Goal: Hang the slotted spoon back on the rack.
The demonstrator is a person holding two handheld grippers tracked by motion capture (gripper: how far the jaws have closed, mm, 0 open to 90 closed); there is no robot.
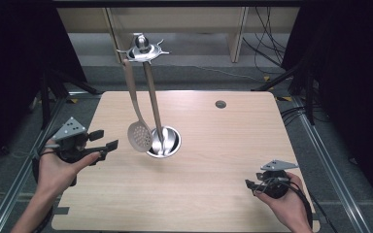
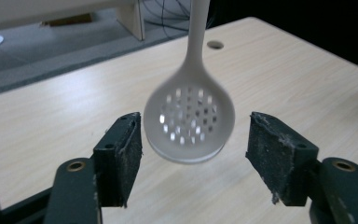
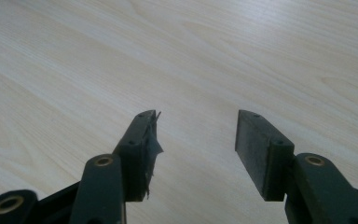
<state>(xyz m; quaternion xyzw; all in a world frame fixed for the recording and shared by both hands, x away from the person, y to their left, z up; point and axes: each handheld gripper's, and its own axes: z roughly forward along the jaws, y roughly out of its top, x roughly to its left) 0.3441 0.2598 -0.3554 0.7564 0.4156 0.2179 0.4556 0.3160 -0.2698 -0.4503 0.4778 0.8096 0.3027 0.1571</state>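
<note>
— Left gripper [image 1: 103, 141] first: we see it at the table's [image 1: 213, 194] left edge, jaws spread wide and nothing between the pads. Agreed?

— Agreed. From the left gripper view the two black jaws stand well apart, and the slotted spoon [image 2: 189, 120] hangs just beyond them, its perforated bowl facing us and clear of both pads. We cannot call it a grip — the pads touch nothing.

— Where do we place the spoon itself?

— In the high view its pale handle runs up to the hooked ring at the top of the metal utensil stand [image 1: 144, 47], and its bowl hangs above the tabletop, just left of the stand's round base [image 1: 174, 143]. It does not seem to rest on the wood. The stand's shiny pole rises from that base and leans toward the camera's far side as we see it.

— And the right gripper [image 1: 252, 187]?

— We find it near the table's front right corner, held in the person's right hand [image 1: 286, 201], well apart from the stand and the spoon. In the right gripper view its jaws gape over bare, light wood grain with nothing between them.

— Anything else on the table?

— A small round grommet hole [image 1: 220, 104] near the far edge — the same hole we see behind the spoon's handle from the left gripper view.
</note>
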